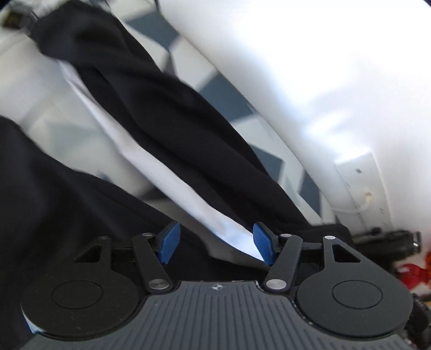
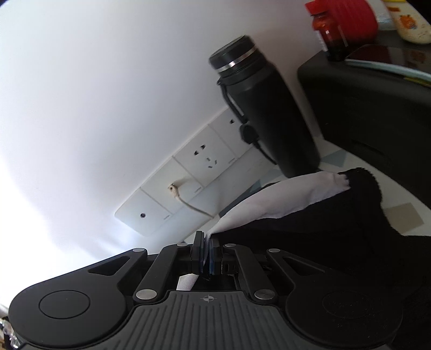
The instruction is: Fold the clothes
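Note:
A black garment (image 1: 161, 113) with a white strip (image 1: 150, 161) stretches in a twisted band from the upper left down to my left gripper (image 1: 216, 243). That gripper is open, its blue pads (image 1: 169, 242) wide apart, and the white strip runs between them. More black cloth fills the lower left. In the right wrist view my right gripper (image 2: 206, 253) is shut on the white edge (image 2: 269, 202) of the same garment. The black cloth (image 2: 336, 228) hangs off to the right of it.
A black flask (image 2: 266, 107) stands by a white wall socket panel (image 2: 188, 175) with a cable plugged in. A black box (image 2: 371, 107) carries a red-capped bottle (image 2: 326, 32) and a red container (image 2: 353, 18). The tabletop (image 1: 223, 94) is patterned grey and white.

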### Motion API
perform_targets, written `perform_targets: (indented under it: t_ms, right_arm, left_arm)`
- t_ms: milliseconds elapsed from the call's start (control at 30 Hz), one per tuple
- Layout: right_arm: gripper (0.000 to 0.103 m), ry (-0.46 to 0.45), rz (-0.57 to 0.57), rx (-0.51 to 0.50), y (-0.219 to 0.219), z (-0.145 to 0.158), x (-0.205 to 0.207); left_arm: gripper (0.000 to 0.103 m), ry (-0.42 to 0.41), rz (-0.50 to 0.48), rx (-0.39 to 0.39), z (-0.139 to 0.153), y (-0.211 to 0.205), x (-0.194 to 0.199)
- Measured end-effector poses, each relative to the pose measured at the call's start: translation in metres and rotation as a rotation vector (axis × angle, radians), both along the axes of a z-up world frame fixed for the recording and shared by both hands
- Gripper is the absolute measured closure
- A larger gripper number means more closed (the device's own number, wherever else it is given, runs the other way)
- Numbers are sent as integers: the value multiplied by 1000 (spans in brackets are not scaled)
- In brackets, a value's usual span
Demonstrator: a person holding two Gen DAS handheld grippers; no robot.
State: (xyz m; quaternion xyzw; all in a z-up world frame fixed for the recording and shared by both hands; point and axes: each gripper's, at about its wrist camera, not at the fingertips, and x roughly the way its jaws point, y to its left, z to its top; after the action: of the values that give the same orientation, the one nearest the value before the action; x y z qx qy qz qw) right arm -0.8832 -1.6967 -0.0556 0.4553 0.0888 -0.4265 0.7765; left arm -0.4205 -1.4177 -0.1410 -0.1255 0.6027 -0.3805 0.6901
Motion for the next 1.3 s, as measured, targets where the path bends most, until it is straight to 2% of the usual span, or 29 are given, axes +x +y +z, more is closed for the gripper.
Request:
perform_targets:
  t_ms: [67, 167, 200, 233, 267, 300, 400, 533, 667, 767, 867, 967, 1033, 1067, 1100, 1133, 1167, 1233, 1267, 1300]
  right_arm:
    - [100, 15, -16, -10, 6, 2, -1]
    - [100, 19, -39, -7, 12, 1, -5]
    - [100, 22, -44, -7, 15, 0, -6]
    - [100, 25, -49, -7, 19, -1, -7]
    - [101, 35, -53, -11, 23, -1, -8]
    - [101, 46, -56, -15, 27, -2, -9]
    - [101, 50, -59, -21, 43, 0, -15]
    - [101, 19, -70, -33, 61, 5, -24]
    - [101, -27, -79, -111, 74, 30, -25]
    - [101, -52, -83, -196, 73, 50, -19]
    - [101, -22, -72, -239, 55, 57, -1]
    - [100, 10, -70, -243, 23, 51, 22]
    - [98, 74, -97, -241, -4, 38, 40]
    - [88, 129, -112, -245, -15, 29, 51]
    - [79, 184, -126, -248, -25, 20, 62]
    - [60, 238, -140, -251, -36, 10, 72]
    - [54, 284, -134, -239, -40, 2, 78]
    - [52, 348, -104, -213, -36, -11, 82]
    - [44, 373, -76, -202, -29, -19, 81]
    - [38, 392, -53, -195, -21, -25, 78]
  left_arm:
    - [39, 17, -7, -22, -9, -12, 0]
    - [40, 72, 73, -21, -29, -18, 10]
    - [39, 84, 106, -47, -32, -17, 13]
    - [43, 85, 116, -75, -33, -18, 16]
    - [79, 69, 99, -66, -31, -21, 18]
    - [99, 31, 86, -45, -26, -23, 18]
    - [99, -87, 83, -89, 1, -13, 15]
    - [99, -261, 75, -197, 65, 26, 1]
    - [99, -415, 61, -347, 136, 70, -24]
    - [99, -533, 55, -422, 172, 83, -42]
    - [99, -583, 56, -435, 182, 68, -38]
    - [99, -592, 58, -401, 167, 33, -20]
    - [98, -619, 7, -330, 150, -5, -7]
    - [91, -636, -27, -290, 141, -26, -1]
    - [85, -653, -61, -250, 132, -47, 4]
    - [69, -663, -93, -198, 122, -62, 6]
    - [58, -668, -123, -137, 110, -72, 4]
    - [44, -689, -168, -68, 92, -74, -2]
    - [35, -716, -187, -31, 82, -70, -7]
    - [32, -733, -215, 6, 72, -64, -12]
